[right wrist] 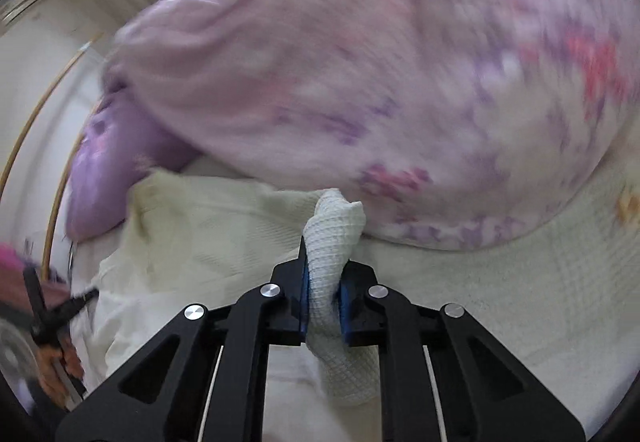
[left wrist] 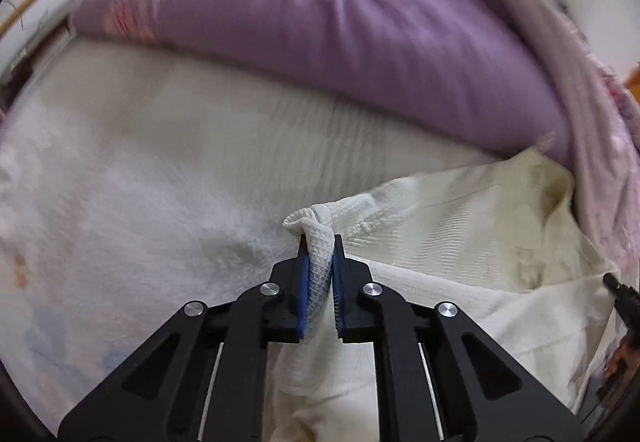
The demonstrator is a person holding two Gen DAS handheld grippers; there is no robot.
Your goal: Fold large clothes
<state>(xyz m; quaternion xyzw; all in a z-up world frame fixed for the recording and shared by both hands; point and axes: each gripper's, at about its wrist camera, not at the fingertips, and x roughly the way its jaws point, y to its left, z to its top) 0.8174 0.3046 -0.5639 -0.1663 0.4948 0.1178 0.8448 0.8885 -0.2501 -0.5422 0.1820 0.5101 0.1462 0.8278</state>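
Currently both claws are clamped on the same cream waffle-knit garment, each on a bunched fold of its edge.

Left claw: jaws nearly together, blue pads pressing a rolled fold of the knit from either side; a lip of fabric pokes out above the tips. The rest of the garment spreads away to the right of this claw over a white fleecy bed cover.

Right claw: jaws drawn in on a thicker twisted wad of the knit, which bulges above the tips and hangs below the pads. The garment runs off to the left from here.

Surroundings: a purple pillow lies along the far side of the bed; a lilac floral quilt is heaped just beyond the right claw, its edge close to the garment. Both are motion-blurred.

In the right wrist view, the other gripper's black frame and a hand show at the lower left edge, too blurred for detail.
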